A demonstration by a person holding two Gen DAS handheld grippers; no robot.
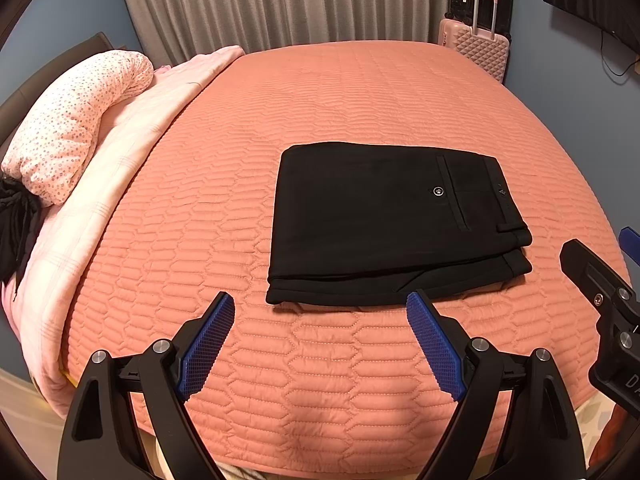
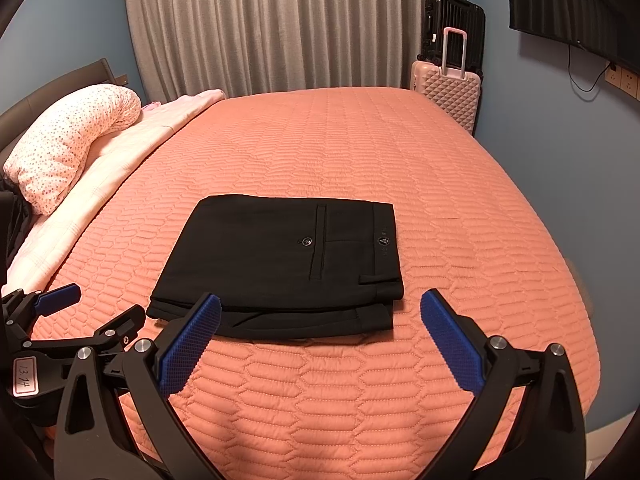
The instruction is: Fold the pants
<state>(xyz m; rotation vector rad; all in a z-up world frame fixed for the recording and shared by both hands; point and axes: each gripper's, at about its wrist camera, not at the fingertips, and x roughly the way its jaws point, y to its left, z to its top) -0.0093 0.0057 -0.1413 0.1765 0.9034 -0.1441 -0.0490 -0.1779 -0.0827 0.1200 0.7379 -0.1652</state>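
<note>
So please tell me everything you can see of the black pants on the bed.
The pants are black, of smooth woven-looking cloth, folded into a flat, neat rectangle of several layers. The top face shows a back pocket with a button, a belt loop and the waistband with a small logo, at the right end. They lie on the orange quilted bedspread. Both grippers are open and apart from them.

Home bedroom, quilted bed [image 2: 360, 140], pillow [image 2: 68, 140], curtains [image 2: 280, 24], suitcases [image 2: 450, 92]
</note>
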